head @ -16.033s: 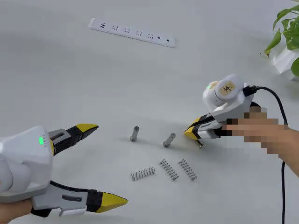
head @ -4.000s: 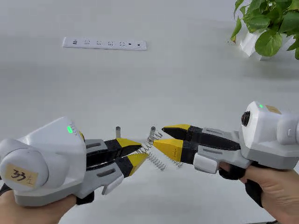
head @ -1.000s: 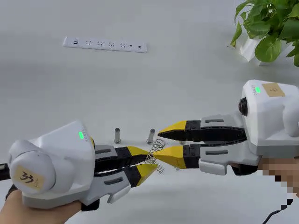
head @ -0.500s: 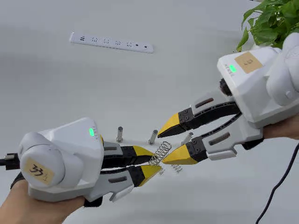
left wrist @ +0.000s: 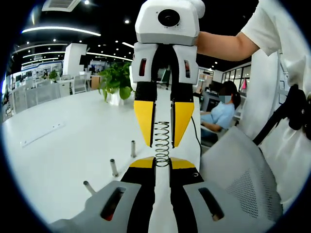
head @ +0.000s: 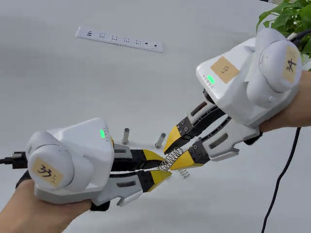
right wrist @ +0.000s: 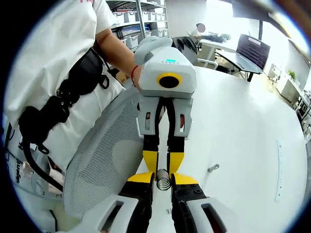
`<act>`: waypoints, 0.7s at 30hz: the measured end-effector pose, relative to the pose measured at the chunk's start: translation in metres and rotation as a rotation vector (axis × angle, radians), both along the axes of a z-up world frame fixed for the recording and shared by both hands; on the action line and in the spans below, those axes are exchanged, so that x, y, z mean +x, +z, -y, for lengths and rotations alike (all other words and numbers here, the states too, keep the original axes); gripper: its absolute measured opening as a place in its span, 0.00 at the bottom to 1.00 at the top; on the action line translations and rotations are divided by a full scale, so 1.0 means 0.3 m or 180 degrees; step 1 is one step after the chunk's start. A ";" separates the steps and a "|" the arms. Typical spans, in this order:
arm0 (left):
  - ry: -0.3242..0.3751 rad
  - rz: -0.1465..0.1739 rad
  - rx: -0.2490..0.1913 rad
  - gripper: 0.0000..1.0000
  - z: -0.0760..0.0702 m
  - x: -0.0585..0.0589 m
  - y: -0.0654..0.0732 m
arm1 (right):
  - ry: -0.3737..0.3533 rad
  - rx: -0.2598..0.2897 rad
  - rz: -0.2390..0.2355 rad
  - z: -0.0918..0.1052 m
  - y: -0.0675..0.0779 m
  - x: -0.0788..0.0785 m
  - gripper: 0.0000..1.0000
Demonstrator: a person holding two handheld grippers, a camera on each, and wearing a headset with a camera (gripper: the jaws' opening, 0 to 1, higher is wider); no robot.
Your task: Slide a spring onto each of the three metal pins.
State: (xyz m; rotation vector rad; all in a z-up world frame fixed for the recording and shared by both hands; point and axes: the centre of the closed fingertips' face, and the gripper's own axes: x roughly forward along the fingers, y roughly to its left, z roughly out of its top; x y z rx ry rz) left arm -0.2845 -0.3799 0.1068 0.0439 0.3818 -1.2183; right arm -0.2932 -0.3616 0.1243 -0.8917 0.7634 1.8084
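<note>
1. The left gripper (left wrist: 162, 164) is pinching one end of a spring (left wrist: 162, 138) between its pressed-together jaws, above the table (left wrist: 73, 145).
2. The right gripper (right wrist: 163, 180) is closely flanking the spring's other end; I cannot tell whether it is gripping.
3. Three pins (left wrist: 112, 167) are standing upright on the table nearby.

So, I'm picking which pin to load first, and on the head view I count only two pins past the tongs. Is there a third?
Observer: Yes. The left gripper view shows three pins standing in a row on the table, all bare.
Operator: And the spring, how does it sit?
Observer: The right gripper view looks along its axis: it shows as a ring between the right gripper tongs, with the left gripper pinching its far end.
</note>
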 end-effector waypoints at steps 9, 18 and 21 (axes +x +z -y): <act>0.0007 -0.0013 -0.0034 0.06 -0.002 -0.001 -0.002 | 0.0135 -0.0125 0.0018 0.005 -0.018 -0.002 0.08; 0.0027 -0.0017 -0.0059 0.07 -0.009 0.000 -0.005 | 0.0168 -0.0174 0.0028 -0.002 -0.020 0.000 0.07; 0.0027 -0.0013 -0.0064 0.07 -0.012 -0.001 -0.007 | 0.0154 -0.0185 0.0020 -0.006 -0.022 -0.003 0.07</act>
